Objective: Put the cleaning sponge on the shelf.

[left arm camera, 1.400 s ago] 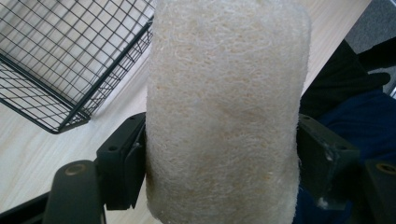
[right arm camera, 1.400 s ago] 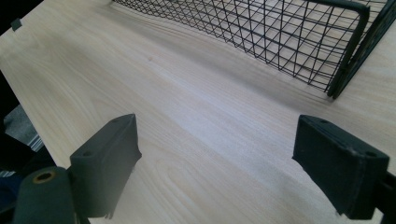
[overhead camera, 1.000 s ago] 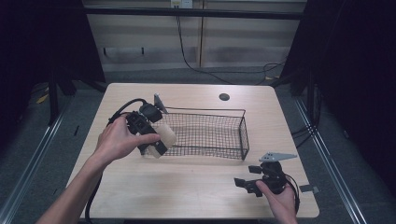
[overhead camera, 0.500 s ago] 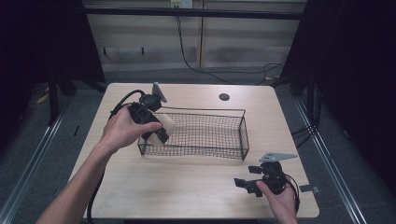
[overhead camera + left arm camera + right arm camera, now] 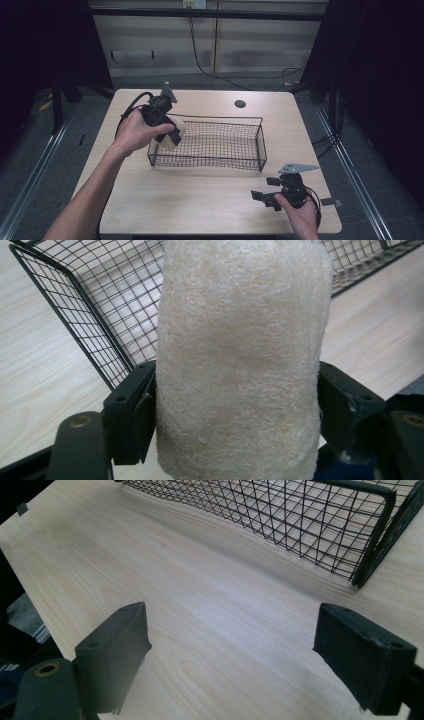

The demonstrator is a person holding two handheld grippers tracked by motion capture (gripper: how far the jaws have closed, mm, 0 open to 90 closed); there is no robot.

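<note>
Here the left gripper point(image 5: 172, 136) grips an unlabelled loofah point(image 5: 240, 360) over the wire basket point(image 5: 220, 162); the right gripper's point(image 5: 232, 665) fingers are spread.

The cream-coloured fibrous loofah cylinder point(image 5: 240, 360) between the jaws of the black left gripper point(image 5: 170, 135) shows a matted weave. Behind it, the black wire-mesh basket point(image 5: 220, 162) forms a square grid. Beneath the black right gripper point(image 5: 240, 660), the pale wooden table point(image 5: 210, 610) shows light grain.
</note>
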